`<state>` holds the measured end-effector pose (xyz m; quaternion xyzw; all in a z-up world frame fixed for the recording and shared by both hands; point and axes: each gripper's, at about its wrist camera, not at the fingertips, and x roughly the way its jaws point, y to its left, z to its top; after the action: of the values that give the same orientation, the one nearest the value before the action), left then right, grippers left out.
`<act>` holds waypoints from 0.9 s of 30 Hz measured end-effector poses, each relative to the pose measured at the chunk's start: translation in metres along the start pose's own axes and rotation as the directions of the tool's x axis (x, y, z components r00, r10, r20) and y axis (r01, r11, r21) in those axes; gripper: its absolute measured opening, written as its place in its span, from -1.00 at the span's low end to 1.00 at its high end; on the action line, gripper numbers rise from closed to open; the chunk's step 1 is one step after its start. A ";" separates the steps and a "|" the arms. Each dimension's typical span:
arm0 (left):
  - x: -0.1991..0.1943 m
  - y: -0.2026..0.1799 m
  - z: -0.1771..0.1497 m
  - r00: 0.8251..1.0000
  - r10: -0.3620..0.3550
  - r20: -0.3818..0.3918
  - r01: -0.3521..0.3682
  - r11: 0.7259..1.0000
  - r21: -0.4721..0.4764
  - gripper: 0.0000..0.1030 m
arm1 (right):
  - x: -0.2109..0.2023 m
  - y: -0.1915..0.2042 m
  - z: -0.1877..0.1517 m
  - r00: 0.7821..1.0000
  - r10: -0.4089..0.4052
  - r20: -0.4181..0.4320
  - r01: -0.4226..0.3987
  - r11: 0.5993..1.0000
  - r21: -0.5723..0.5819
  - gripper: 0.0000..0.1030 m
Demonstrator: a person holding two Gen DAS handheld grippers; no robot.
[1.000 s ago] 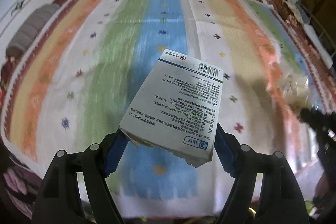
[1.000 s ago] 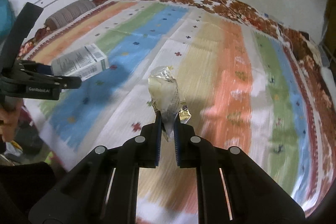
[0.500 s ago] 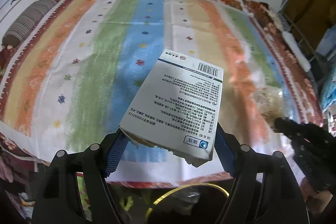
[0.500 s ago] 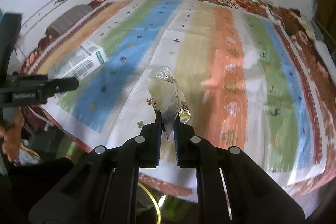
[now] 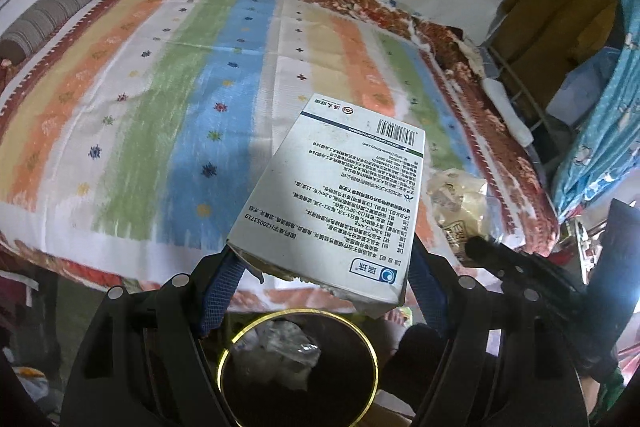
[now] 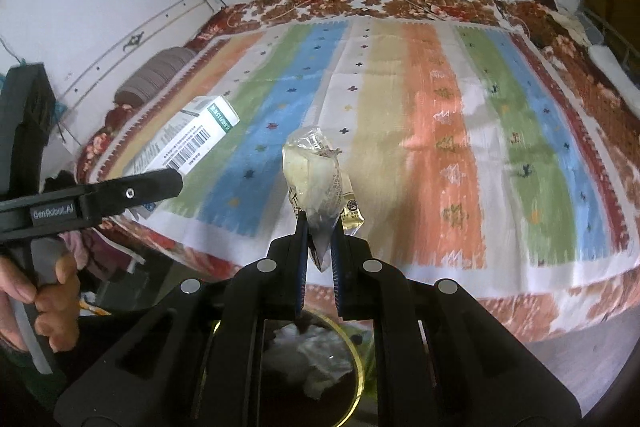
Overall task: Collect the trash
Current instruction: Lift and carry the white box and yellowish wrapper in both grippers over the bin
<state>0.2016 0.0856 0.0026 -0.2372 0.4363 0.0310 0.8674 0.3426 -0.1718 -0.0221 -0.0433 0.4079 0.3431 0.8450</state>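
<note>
My left gripper (image 5: 320, 267) is shut on a white medicine box (image 5: 340, 203) with printed text and a barcode, held in the air over a dark trash bin with a gold rim (image 5: 298, 367). The box also shows in the right wrist view (image 6: 188, 143), with the left gripper (image 6: 156, 183) beside it. My right gripper (image 6: 319, 239) is shut on a crumpled clear plastic wrapper (image 6: 316, 179), held above the bin (image 6: 356, 363). The wrapper also shows in the left wrist view (image 5: 460, 203), at the right gripper's tip (image 5: 480, 247).
A bed with a striped blanket (image 5: 180, 107) fills both views behind the grippers. The bin holds crumpled trash (image 5: 288, 347). A grey bolster (image 6: 160, 75) lies at the bed's left side. Clothes and blue fabric (image 5: 600, 107) hang at the right.
Both grippers have pulled back from over the bed to its near edge, each holding its item. The trash bin has come into view below them.
</note>
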 end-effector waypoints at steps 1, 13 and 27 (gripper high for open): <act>-0.003 -0.002 -0.006 1.000 -0.009 0.002 0.009 1.000 0.005 0.46 | -0.003 0.000 -0.004 1.000 0.005 0.003 -0.005 1.000 0.008 -0.82; -0.030 -0.003 -0.062 0.995 -0.097 0.025 0.098 0.995 -0.032 0.46 | -0.022 0.015 -0.073 0.999 0.053 0.006 -0.053 0.996 0.072 -0.82; -0.018 0.021 -0.126 0.995 -0.082 -0.053 0.071 0.981 -0.183 0.47 | -0.001 0.026 -0.146 0.990 0.083 -0.117 -0.069 0.990 0.122 -0.81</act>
<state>0.0916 0.0521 -0.0551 -0.3324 0.4480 0.0301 0.8294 0.2295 -0.2040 -0.1124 0.0014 0.4793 0.3472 0.8060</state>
